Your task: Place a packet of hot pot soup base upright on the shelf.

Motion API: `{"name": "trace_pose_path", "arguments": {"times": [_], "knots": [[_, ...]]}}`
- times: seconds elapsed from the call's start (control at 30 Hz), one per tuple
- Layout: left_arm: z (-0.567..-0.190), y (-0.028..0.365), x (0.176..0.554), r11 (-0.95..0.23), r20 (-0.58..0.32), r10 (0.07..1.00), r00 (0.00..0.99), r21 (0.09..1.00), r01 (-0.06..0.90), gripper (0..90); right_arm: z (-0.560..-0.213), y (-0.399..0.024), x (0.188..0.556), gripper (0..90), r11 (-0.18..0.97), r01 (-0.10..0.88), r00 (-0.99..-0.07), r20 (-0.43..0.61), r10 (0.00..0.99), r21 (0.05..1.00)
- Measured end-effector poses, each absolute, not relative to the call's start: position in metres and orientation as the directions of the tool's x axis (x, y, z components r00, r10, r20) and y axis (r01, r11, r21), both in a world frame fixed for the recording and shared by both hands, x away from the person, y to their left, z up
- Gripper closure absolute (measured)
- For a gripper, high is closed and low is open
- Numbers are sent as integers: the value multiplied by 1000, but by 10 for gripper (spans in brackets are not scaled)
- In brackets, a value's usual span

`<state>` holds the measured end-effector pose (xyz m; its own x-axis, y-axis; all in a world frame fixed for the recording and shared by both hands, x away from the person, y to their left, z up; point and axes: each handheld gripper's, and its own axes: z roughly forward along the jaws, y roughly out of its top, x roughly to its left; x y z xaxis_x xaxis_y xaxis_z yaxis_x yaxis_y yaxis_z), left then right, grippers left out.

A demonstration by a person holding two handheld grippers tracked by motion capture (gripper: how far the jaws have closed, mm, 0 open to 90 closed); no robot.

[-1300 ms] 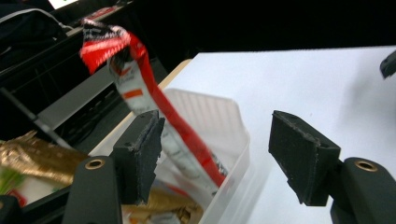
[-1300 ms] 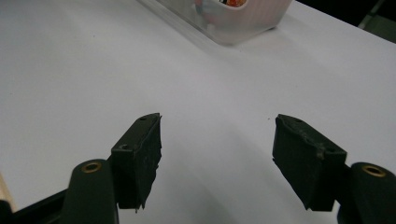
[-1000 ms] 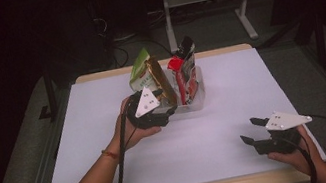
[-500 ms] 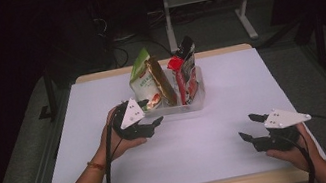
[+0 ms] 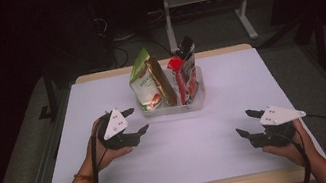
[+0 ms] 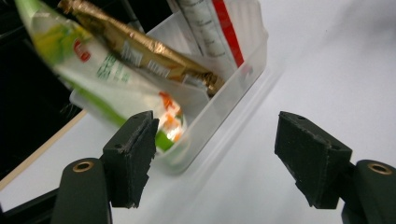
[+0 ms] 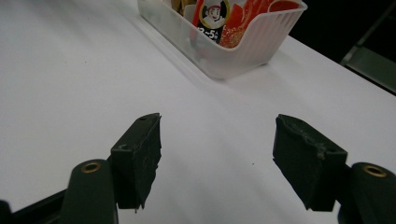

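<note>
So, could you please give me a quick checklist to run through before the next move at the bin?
1. Left claw open, nothing between the jaws: ok.
2. Right claw open and empty: ok.
3. Bin flat on the table: ok.
4. Green pouch and gold pouch inside the bin, leaning left: ok.
5. Red pouch upright at the bin's right end: ok.
6. Left claw apart from the bin: ok.

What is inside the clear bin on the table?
The bin holds a green pouch, a gold pack and red packs, all upright. Their bottoms are covered.
</note>
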<state>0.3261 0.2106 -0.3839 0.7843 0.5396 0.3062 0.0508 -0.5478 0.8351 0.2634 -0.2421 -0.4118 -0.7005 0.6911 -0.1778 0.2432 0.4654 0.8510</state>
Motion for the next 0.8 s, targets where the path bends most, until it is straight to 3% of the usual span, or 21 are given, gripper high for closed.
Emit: {"name": "trace_pose_path", "arguments": {"times": [0.8], "knots": [[-411,288,304,-529,263,636,726,833,161,283,-408,-252,271,296,496,268,-675,-207,708,826]]}}
